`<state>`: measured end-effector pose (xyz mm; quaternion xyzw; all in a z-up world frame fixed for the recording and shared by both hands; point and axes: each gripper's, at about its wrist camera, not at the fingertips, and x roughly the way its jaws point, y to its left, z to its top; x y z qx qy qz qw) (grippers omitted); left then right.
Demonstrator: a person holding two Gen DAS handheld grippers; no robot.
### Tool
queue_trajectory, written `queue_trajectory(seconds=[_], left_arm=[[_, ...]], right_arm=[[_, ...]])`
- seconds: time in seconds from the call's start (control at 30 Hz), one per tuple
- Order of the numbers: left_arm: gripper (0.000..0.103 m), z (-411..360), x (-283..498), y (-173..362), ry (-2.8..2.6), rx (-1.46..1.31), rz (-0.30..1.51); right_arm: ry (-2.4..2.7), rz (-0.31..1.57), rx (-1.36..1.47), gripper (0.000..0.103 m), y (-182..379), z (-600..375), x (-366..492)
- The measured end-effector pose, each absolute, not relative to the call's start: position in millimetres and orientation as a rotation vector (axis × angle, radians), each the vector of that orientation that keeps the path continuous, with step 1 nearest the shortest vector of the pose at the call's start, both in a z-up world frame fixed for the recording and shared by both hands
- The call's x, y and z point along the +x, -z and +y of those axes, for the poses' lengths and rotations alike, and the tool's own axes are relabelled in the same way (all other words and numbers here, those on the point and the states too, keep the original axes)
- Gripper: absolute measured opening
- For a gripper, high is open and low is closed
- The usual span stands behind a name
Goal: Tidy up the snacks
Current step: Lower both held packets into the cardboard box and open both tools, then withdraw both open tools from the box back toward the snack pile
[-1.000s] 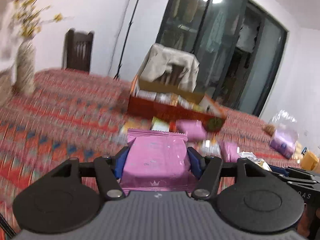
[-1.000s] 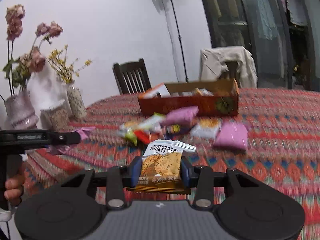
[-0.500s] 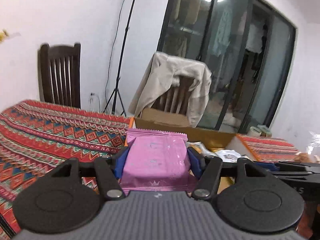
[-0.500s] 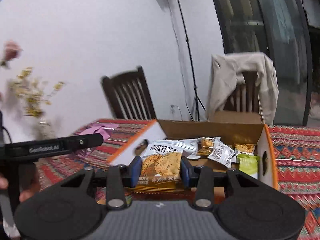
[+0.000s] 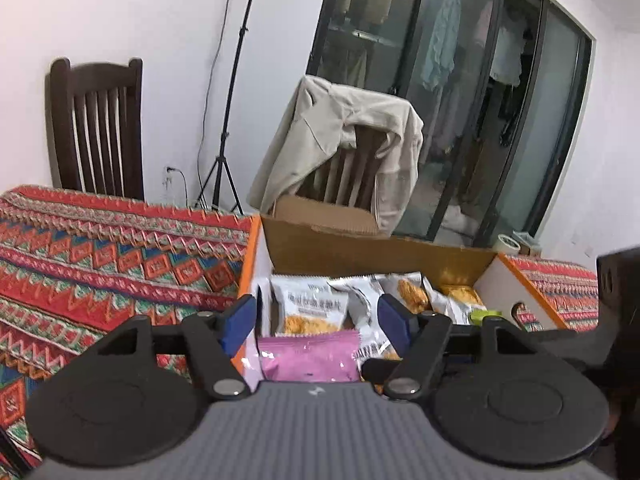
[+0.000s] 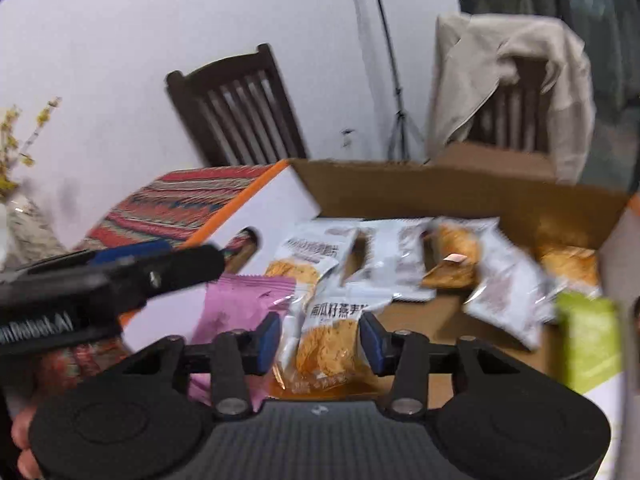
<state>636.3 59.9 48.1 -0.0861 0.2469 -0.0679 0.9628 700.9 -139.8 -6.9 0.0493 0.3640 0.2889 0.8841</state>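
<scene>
Pink foil snack packet [image 5: 310,356] lies below the left gripper [image 5: 318,320], whose jaws have just been opening and stand clear of it. Orange-printed white oat-crisp packet [image 6: 326,340] sits loose between the right gripper [image 6: 320,338] pads, likewise just parted. Both lie inside the open brown cardboard box [image 5: 360,252], among further white packets, on the red patterned tablecloth [image 5: 100,248].

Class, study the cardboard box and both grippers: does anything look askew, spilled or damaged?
Nothing damaged or spilled. The snack packets lie jumbled and overlapping in the cardboard box, not in rows. The pink packet sits loose between the left gripper's just-opened jaws.
</scene>
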Motion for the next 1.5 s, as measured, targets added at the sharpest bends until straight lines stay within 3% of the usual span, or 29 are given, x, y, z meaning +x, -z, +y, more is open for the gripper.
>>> queue_trajectory(seconds=[0.17,0.37,0.8,0.87,1.17,1.5], left_arm=[[0.069,61.6,624.6,-68.7,0.124,-0.146,0.461],[0.072,63.5,581.1,-102.4,0.129,-0.094,0.425],[0.096,61.2,386.1,-137.9,0.188,0.044,0.305],[0.096,60.1,356.4,-130.5,0.169,0.026,0.3],[0.1,52.5,247.0,-92.7,0.114,-0.11,0.342],[0.1,44.4,185.4,-38.3,0.04,-0.138,0.503]], right_arm=[[-0.578,0.716,0.1,0.047,-1.9,-146.6,694.5],[-0.544,0.615,0.068,0.05,-49.5,-173.4,656.6],[-0.447,0.365,-0.073,0.08,-140.8,-268.2,454.3],[-0.428,0.339,-0.088,0.086,-140.1,-280.3,416.9],[-0.347,0.328,-0.145,0.091,-103.0,-309.5,281.7],[-0.326,0.421,0.015,0.093,-14.0,-320.3,199.9]])
